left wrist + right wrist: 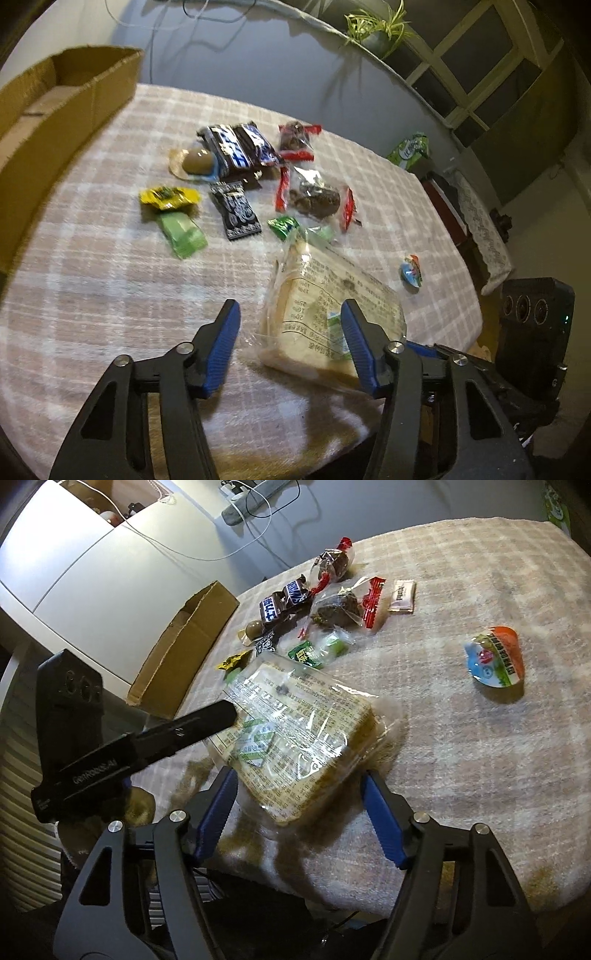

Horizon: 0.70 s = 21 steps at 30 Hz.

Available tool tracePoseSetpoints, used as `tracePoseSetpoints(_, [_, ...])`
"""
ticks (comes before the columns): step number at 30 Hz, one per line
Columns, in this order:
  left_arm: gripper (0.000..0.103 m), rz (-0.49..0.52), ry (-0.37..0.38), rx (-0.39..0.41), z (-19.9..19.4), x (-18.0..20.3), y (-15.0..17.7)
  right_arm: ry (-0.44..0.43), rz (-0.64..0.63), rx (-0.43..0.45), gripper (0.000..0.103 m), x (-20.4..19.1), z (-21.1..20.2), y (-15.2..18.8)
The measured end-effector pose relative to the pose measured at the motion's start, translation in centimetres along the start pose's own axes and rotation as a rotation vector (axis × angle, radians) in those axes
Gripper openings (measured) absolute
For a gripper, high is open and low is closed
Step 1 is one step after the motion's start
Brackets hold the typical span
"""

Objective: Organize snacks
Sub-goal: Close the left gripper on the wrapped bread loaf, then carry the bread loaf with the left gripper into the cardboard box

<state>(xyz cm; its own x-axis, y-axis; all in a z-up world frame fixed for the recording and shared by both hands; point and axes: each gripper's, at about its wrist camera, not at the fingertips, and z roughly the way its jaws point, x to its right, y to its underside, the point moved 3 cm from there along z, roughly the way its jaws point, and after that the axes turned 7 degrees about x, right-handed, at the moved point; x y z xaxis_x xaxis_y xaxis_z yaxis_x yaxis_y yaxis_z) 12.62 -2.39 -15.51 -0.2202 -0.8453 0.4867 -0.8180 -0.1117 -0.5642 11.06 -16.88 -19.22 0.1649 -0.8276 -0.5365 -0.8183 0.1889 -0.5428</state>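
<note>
A clear-wrapped sandwich pack (325, 314) (295, 731) lies near the table's front edge. My left gripper (290, 350) is open, its right finger over the pack's near corner and its left finger on bare cloth. My right gripper (301, 812) is open with the pack's near end between its fingers. Loose snacks lie beyond: dark chocolate bars (240, 146) (284, 600), two clear bags with red ends (314, 195) (340, 607), a yellow candy (168, 195), a green candy (183, 234), a black packet (236, 210) and a jelly cup (410, 272) (495, 659).
An open cardboard box (55, 122) (181, 642) stands at the table's left side. The checked tablecloth (110, 280) (480, 775) covers the table. The other gripper's body (535, 332) (110, 746) shows in each view. A green carton (410, 149) and a plant (376, 29) are behind.
</note>
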Motion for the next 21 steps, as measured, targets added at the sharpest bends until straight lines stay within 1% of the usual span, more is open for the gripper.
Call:
tracePoseSetpoints(4, [0.047,0.005,0.012,-0.004,0.1,0.1,0.0,0.025,-0.037,-0.005,0.070,-0.5,0.3,0.0])
tracePoseSetpoints(7, [0.044,0.012,0.017,-0.006,0.2,0.3,0.1,0.041,-0.067,-0.011,0.070,-0.8,0.5,0.0])
tracePoseSetpoints(14, [0.043,0.036,0.009,0.004,-0.3,0.8,0.5,0.066,-0.104,-0.018,0.067,-1.2,0.6,-0.4])
tracePoseSetpoints(17, [0.043,0.032,0.003,0.025,-1.0,0.6,0.3,0.071,-0.126,-0.017,0.066,-1.9,0.7,-0.7])
tracePoseSetpoints(21, [0.044,0.031,-0.012,0.073,-2.6,0.1,-0.5,0.065,-0.177,-0.013,0.066,-3.6,0.9,-1.5])
